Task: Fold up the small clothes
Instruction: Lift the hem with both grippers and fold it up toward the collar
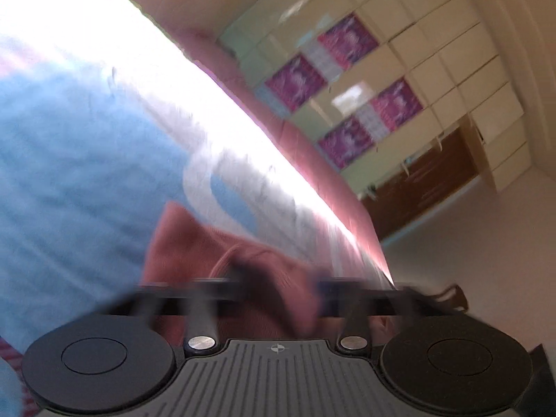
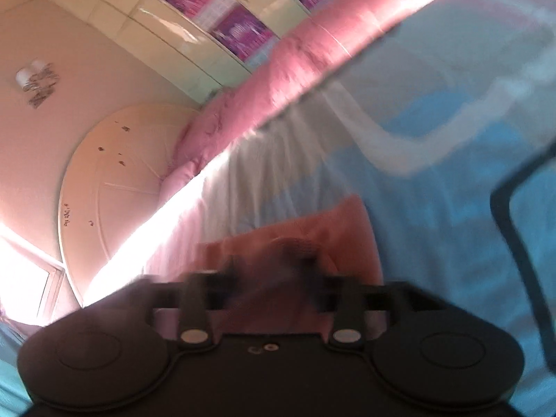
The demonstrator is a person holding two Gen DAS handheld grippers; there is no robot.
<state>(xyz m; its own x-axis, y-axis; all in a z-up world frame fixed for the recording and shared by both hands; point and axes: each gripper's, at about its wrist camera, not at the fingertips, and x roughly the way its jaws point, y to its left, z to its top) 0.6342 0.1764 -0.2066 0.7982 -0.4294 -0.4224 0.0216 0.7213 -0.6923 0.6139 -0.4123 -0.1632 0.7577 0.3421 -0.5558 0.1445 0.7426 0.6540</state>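
Both views blurred; left gripper (image 1: 278,285) fingers standing spread over pink garment (image 1: 194,243), not pinching; right gripper (image 2: 271,278) fingers likewise spread; garment (image 2: 312,229) lying on blue-white bedsheet (image 1: 69,160).

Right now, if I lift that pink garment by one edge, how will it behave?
The pink garment already lies in soft rumpled folds on the blue bedsheet, so it is probably floppy and will drape. It looks thin, so likely light. Its knit-looking surface probably grips rather than slips.
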